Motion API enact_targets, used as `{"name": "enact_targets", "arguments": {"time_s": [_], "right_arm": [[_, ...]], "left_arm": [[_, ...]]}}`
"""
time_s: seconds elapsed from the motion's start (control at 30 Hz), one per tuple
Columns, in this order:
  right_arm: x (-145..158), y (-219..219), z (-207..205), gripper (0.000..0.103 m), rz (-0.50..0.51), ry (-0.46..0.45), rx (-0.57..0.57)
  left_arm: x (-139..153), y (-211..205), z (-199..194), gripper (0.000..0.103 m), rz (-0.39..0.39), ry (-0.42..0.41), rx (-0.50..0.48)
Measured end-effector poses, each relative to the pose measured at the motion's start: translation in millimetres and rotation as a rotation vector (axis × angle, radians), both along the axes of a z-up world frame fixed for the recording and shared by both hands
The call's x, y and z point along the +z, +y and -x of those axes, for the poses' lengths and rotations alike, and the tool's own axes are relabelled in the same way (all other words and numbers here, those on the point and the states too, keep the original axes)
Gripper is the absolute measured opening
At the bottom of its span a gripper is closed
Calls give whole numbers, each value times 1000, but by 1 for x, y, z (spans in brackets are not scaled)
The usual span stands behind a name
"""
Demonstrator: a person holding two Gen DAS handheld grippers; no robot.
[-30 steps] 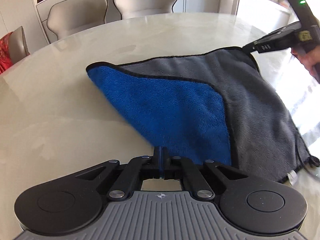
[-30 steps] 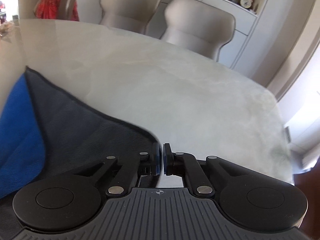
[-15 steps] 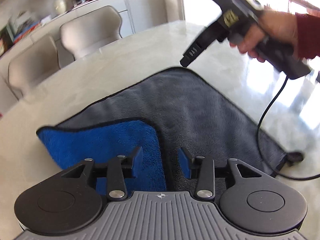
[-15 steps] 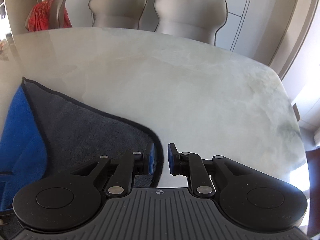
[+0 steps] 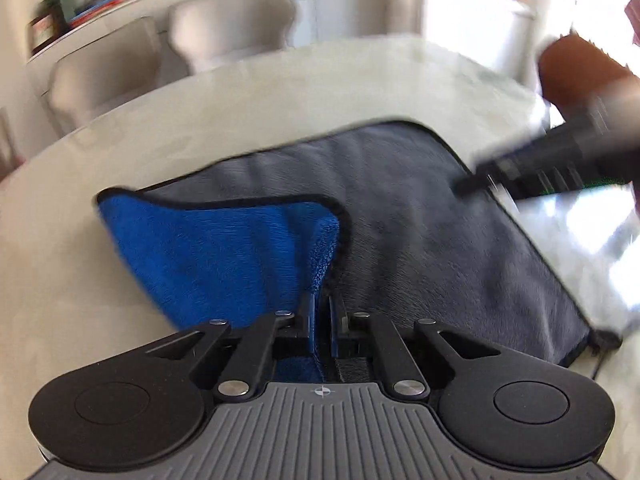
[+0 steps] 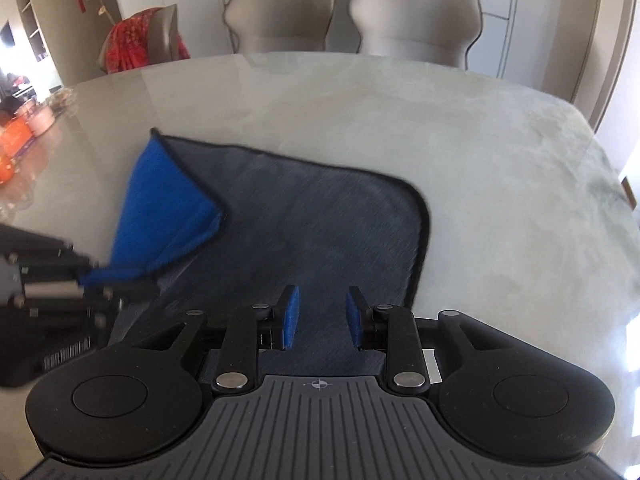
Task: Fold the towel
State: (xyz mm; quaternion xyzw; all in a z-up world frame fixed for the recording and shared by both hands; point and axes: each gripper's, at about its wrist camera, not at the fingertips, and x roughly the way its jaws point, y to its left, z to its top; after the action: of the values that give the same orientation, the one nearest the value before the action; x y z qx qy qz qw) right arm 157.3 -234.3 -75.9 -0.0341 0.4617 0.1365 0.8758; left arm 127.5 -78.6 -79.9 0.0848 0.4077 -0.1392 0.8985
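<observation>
The towel (image 5: 420, 216) lies on the pale marble table (image 5: 240, 112), grey side up, with a blue flap (image 5: 224, 248) turned over at its left. My left gripper (image 5: 320, 312) is shut on the near edge of that blue flap and lifts it. In the right wrist view the towel (image 6: 320, 220) lies ahead, and the blue flap (image 6: 168, 208) rises toward the left gripper (image 6: 88, 280). My right gripper (image 6: 320, 316) is open and empty, above the towel's near grey part. It shows blurred in the left wrist view (image 5: 472, 184).
Two beige chairs (image 6: 344, 16) stand at the table's far side. A chair with a red cloth (image 6: 140, 40) stands at the far left. A cable (image 5: 600, 344) lies by the towel's right corner. Orange items (image 6: 16, 140) sit beyond the left edge.
My left gripper opened, then shut on the blue flap's edge and lifted it. My right gripper opened wide and drew back over the grey towel.
</observation>
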Motion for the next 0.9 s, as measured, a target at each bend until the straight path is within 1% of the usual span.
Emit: {"name": "enact_targets", "arguments": {"time_s": [0.07,0.17,0.27,0.37,0.4,0.43,0.47,0.5,0.57,0.67,0.73,0.77,0.83,0.9], "right_arm": [[0,5,10,27,-12,15,16],[-4,16,25,27,-19,43,40],[-11,25,37,27,-19,76,61],[-15,30,49,27,-15,100,76],[-15,31,53,27,-11,103,75],[-16,31,56,27,-7,106,72],[-16,30,60,27,-4,110,67],[-16,29,64,28,-3,113,60],[-15,26,72,28,1,116,46],[-12,19,85,28,33,93,4],[-11,12,91,29,37,79,-42],[-11,9,93,30,39,77,-66],[-16,1,99,31,53,77,-130],[-18,-6,104,33,53,76,-180]], "left_arm": [[8,24,10,5,45,-15,84],[10,55,33,6,110,4,204],[1,84,42,7,171,39,319],[-12,114,58,11,260,129,457],[-16,126,66,15,290,162,505],[-18,134,71,17,303,175,527],[-18,140,78,16,305,168,545],[-17,145,84,14,273,162,559],[-16,153,91,16,231,164,568],[-11,168,98,20,234,180,580],[-7,169,92,32,205,155,559],[-4,169,85,35,179,116,550],[-4,173,72,48,159,75,540],[-4,173,57,55,150,56,533]]}}
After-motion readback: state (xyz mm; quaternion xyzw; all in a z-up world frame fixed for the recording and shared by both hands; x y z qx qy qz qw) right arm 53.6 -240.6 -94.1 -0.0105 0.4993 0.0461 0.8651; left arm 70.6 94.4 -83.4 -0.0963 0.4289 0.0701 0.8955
